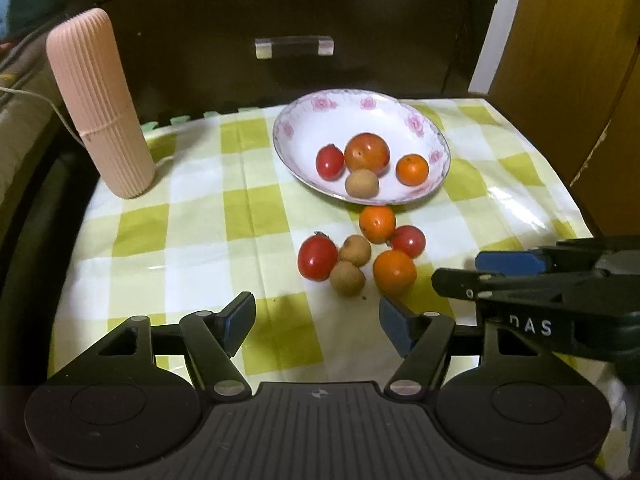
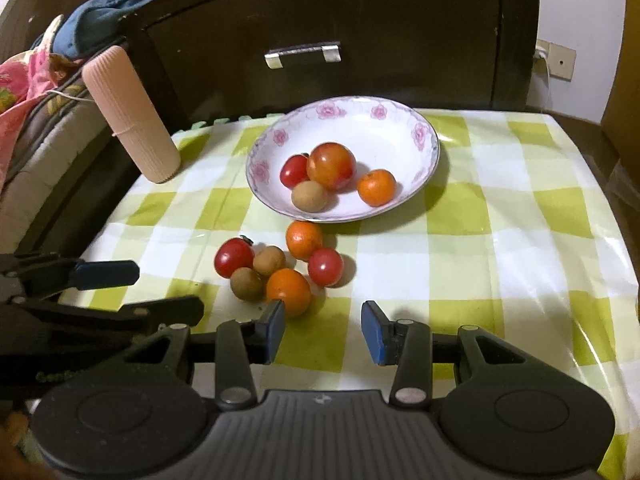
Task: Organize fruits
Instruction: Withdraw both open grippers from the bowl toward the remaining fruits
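A white bowl with pink roses (image 1: 304,120) (image 2: 392,120) holds a large red-orange fruit (image 1: 367,153) (image 2: 331,166), a red tomato (image 1: 329,162), a brown longan (image 1: 361,183) and a small orange (image 1: 412,169). Just in front of it on the checked cloth lies a cluster: two oranges (image 1: 394,273) (image 2: 289,291), two red tomatoes (image 1: 318,257) (image 2: 234,258) and two brown longans (image 1: 347,278) (image 2: 247,284). My left gripper (image 1: 318,322) is open and empty, just short of the cluster. My right gripper (image 2: 323,332) is open and empty, its left fingertip (image 2: 274,330) beside the near orange.
A tall ribbed pink container (image 1: 100,104) (image 2: 132,116) stands at the table's far left corner. A dark wooden drawer front with a metal handle (image 1: 294,47) rises behind the table. Each gripper shows in the other's view (image 1: 540,280) (image 2: 80,292).
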Available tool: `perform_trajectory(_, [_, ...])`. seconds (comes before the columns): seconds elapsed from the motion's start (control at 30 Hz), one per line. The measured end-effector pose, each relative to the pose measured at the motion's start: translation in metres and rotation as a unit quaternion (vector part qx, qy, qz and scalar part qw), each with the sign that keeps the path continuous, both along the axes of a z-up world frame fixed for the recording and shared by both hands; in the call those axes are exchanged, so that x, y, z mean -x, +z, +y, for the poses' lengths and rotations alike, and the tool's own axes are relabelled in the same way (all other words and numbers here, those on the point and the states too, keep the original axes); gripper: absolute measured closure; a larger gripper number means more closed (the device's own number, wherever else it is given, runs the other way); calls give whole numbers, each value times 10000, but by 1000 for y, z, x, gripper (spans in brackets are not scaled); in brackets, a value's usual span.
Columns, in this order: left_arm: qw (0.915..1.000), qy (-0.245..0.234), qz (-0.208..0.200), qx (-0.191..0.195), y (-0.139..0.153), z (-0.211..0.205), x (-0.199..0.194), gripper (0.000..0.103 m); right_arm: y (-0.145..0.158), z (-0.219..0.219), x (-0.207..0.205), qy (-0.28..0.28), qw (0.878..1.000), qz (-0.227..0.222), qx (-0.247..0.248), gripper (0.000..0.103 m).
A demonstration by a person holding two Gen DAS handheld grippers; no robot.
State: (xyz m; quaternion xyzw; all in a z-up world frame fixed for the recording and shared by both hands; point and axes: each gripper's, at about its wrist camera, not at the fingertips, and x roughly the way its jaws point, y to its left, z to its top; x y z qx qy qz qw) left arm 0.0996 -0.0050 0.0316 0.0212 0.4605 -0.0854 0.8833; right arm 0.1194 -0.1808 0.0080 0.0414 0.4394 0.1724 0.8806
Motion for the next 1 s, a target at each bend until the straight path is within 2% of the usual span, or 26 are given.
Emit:
perform_trajectory(0.4, [9998,97,173,11,-9,1,-6,27,-12,4,-9,34,9999,156,0,62])
perform_trajectory(1.0, [9994,266,212,58,-8,8,-8,26,-19,11,-17,117,9997,185,-76,61])
